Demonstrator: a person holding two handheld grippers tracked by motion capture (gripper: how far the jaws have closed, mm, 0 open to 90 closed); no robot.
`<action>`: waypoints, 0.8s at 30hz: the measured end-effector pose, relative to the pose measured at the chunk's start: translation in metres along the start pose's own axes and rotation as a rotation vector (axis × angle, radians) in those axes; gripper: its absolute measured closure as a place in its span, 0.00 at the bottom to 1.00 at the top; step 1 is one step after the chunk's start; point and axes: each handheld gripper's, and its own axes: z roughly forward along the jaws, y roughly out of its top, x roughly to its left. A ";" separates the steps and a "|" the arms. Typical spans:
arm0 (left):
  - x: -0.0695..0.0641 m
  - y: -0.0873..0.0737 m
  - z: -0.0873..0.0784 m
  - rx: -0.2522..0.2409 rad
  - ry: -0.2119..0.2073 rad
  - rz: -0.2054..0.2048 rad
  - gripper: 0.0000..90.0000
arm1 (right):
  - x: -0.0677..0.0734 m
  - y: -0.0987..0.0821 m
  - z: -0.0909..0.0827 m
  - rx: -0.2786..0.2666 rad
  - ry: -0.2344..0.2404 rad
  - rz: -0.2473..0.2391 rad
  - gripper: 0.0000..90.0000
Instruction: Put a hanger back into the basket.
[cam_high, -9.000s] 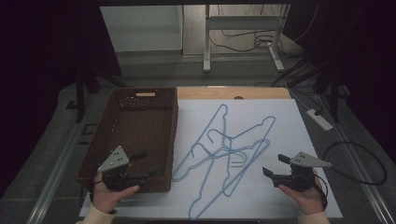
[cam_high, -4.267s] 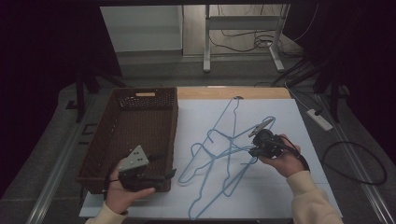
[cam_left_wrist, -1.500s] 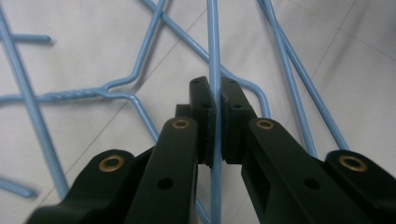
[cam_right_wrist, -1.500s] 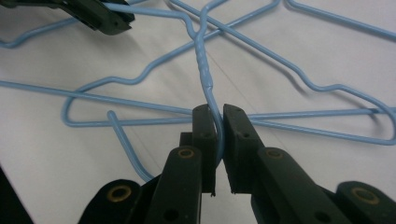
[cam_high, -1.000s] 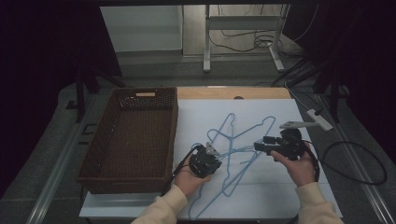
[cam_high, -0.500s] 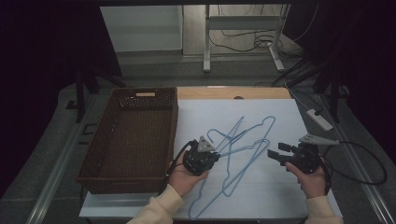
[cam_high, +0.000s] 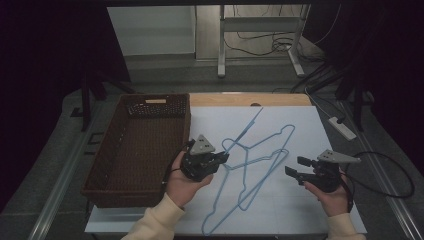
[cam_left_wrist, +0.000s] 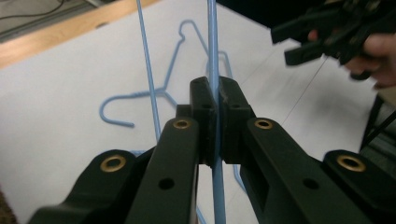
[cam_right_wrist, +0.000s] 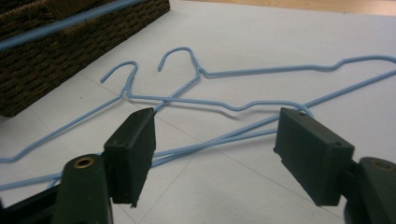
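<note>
Dark floor and trailing cables surround your bench (cam_high: 300, 100), whose top is covered by a white sheet with a bare wooden strip along the far edge. On its left side stands a brown wicker basket (cam_high: 145, 145), just beside the spot where your left hand works; a white power strip (cam_high: 342, 128) lies off the bench to the right.

Your left hand-held gripper (cam_high: 220, 159) has its jaws shut tight on the thin wire of a pale blue hanger (cam_high: 243, 131). In the left gripper view that wire runs straight up between the closed pads (cam_left_wrist: 204, 100). The held hanger is tilted, one end raised above the sheet and pointing toward the far edge. More blue wire hangers (cam_high: 260, 170) lie flat and overlapping in the middle of the sheet, their hooks toward the basket in the right gripper view, the wires crossing one another.

Your right hand-held gripper (cam_high: 295, 167) hovers near the right side of the pile with its jaws wide apart and nothing between them; they have just been opening.

Compared with a second ago, your left hand has lifted its hanger higher off the pile and drawn it toward the basket, and your right hand has pulled back nearer to you, clear of the wires.
</note>
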 end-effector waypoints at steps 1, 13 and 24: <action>0.001 0.001 -0.004 -0.008 -0.004 -0.002 0.96 | 0.001 -0.001 0.000 0.002 0.000 -0.009 0.30; 0.026 0.009 -0.054 -0.094 0.009 -0.031 0.96 | 0.007 -0.006 0.001 0.003 0.007 -0.021 0.31; 0.066 -0.001 -0.098 -0.132 0.058 -0.066 0.96 | 0.007 -0.009 0.004 0.029 -0.010 -0.015 0.32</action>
